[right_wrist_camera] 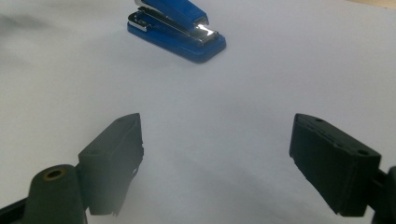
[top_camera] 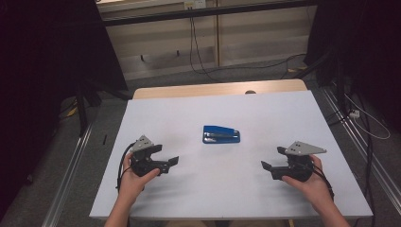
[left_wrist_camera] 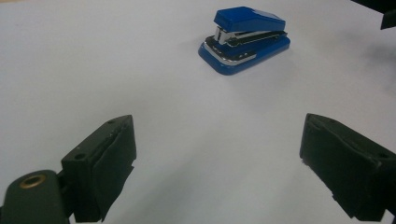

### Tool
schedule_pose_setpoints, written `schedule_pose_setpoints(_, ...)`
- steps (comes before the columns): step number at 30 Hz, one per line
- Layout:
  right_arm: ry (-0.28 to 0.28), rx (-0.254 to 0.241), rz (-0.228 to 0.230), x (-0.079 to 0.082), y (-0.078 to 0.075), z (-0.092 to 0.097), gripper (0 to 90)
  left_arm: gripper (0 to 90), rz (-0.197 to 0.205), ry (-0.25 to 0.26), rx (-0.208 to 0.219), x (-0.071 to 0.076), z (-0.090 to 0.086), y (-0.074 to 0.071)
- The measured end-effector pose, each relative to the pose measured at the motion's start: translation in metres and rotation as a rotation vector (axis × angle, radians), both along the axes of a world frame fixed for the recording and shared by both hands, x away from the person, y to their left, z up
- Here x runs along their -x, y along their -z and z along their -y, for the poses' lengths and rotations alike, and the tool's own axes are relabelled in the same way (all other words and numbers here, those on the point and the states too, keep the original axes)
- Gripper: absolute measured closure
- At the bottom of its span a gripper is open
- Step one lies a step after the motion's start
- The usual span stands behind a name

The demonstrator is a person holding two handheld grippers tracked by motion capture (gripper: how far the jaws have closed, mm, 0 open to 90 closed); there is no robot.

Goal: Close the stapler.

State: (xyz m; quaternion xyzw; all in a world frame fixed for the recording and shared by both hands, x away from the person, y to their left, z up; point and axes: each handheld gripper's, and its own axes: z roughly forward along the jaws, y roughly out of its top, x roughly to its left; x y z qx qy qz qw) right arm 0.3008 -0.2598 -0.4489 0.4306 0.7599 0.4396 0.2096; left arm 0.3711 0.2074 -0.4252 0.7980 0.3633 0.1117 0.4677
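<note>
Stapler [top_camera: 221, 135], blue, chrome inside, closed, flat

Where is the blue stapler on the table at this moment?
In the high view the blue stapler lies near the middle of the white table, between and a little beyond the left gripper and the right gripper, touching neither.

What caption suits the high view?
Two open grippers, left gripper and right gripper, flank a blue stapler on the white table.
</note>
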Motion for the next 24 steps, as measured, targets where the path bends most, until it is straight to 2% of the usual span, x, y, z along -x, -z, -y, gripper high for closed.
schedule_pose_setpoints(14,-0.008,0.005,0.005,0.014,0.000,0.005,17.2,11.7,0.017,-0.055,-0.020,0.012,-0.026,0.001)
schedule_pose_setpoints(20,-0.006,0.001,0.006,0.019,0.001,0.008,17.2,11.7,0.025,-0.050,-0.029,0.016,-0.032,0.002)
schedule_pose_setpoints(24,-0.006,0.007,0.012,0.020,0.001,0.010,17.2,11.7,0.029,-0.057,-0.019,0.018,-0.036,0.003)
